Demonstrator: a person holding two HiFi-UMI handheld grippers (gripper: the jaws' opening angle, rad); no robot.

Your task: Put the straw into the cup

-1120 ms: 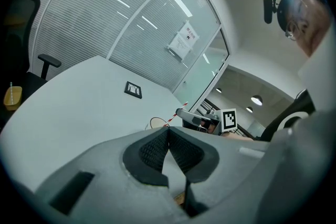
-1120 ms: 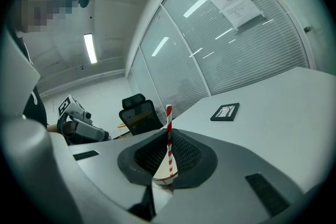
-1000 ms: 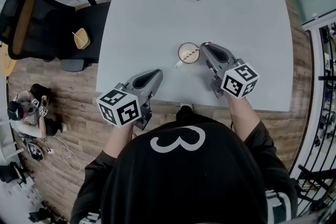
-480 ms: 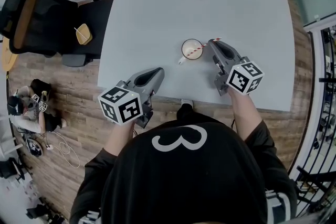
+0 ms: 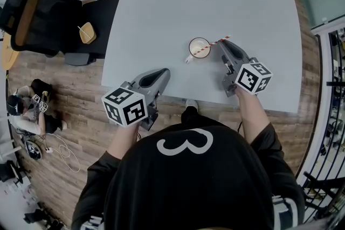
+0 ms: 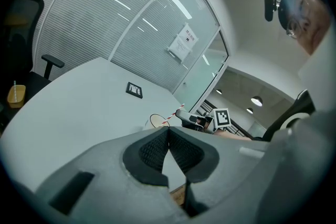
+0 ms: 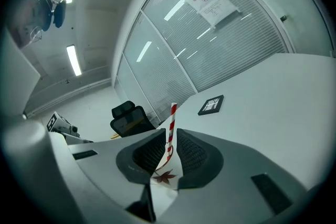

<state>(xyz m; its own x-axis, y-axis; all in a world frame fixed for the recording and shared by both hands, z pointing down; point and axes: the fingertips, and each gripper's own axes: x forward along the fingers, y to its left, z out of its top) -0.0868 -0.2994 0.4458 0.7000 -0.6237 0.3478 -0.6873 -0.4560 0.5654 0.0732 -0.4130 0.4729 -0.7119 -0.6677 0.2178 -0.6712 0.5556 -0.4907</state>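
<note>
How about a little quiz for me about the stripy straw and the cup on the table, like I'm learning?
1. True or false: the straw stands between the left tongs.
2. Pick one. Where is the straw's lower end? A: in the cup. B: on the chair. C: on the floor.
3. Fill in the word: the straw's stripes are red and ____.

Key
1. False. The left tongs are shut with nothing in them. The straw stands between the right tongs.
2. A.
3. White.
</note>
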